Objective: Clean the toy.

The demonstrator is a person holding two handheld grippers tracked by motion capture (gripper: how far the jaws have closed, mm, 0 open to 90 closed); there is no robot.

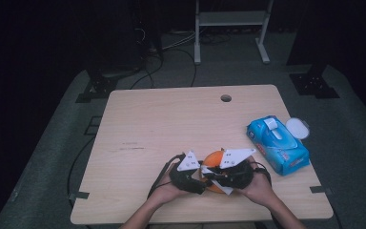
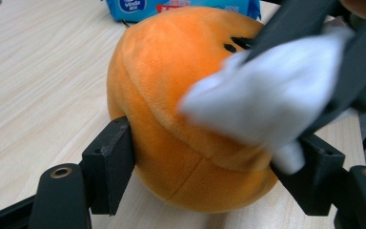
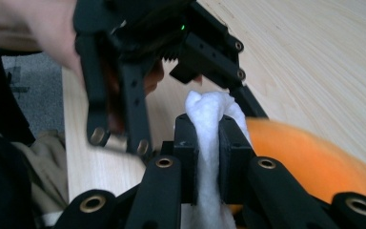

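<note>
Near the table's (image 1: 143,114) front edge, the left gripper (image 1: 187,172) clamps the orange plush ball (image 2: 171,109), seemingly steadying it. The right gripper (image 3: 206,143), pinching a white wipe (image 3: 208,129), presses it against the ball, apparently to clean it.

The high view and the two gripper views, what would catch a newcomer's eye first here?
First the orange plush ball near the table's front edge, squeezed between the left tool's black jaws. Next the white wipe pinched in the right tool and pressed against the ball's top. Then, off to the right on the table, the blue pack of wet wipes with its lid flipped open.
</note>
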